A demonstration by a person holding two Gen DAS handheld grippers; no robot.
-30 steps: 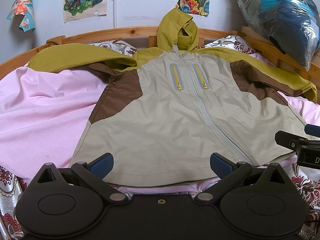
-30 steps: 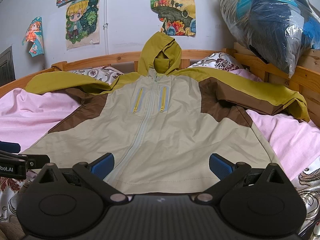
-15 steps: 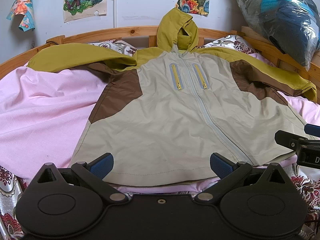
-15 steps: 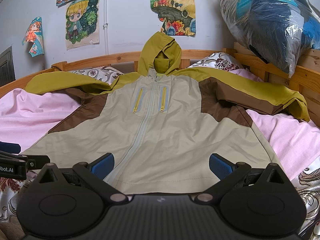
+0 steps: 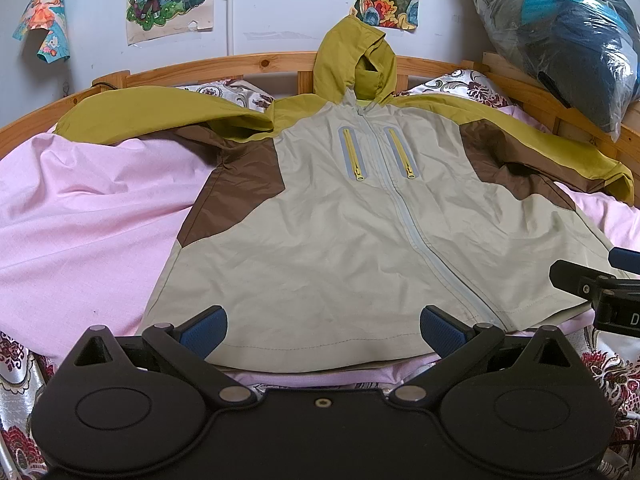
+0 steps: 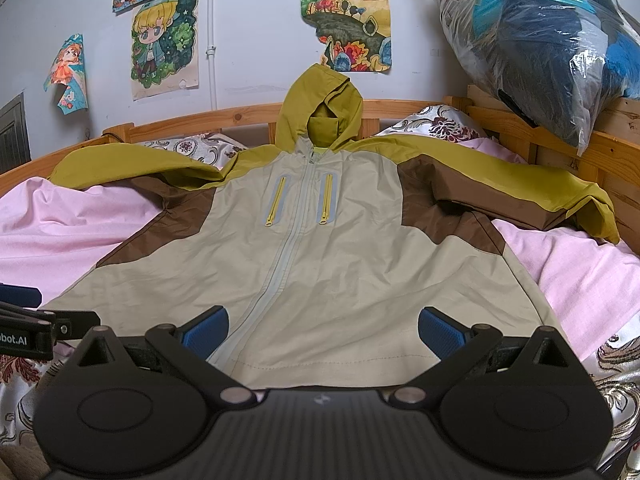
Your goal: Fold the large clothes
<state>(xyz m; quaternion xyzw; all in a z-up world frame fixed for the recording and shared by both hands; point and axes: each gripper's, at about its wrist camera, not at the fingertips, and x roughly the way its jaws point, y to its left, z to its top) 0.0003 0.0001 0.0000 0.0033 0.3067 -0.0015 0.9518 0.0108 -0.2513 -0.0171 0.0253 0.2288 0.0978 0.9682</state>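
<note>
Pink sheet [image 5: 80, 232] bears one jacket [image 5: 340, 248], two hand-held grippers gaping.

Pink sheet [image 5: 80, 224], wood bed frame [image 6: 240, 114], wall posters [image 6: 166, 44], bagged clothes [image 6: 532, 36].

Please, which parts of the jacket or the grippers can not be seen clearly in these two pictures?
- Jacket hem middle: left wrist view, behind the left gripper body.
- Hem middle, right wrist view: behind the right gripper body.
- Right gripper in left wrist view: cut off by the right edge.
- Back of the jacket: underneath, facing the pink sheet.
</note>
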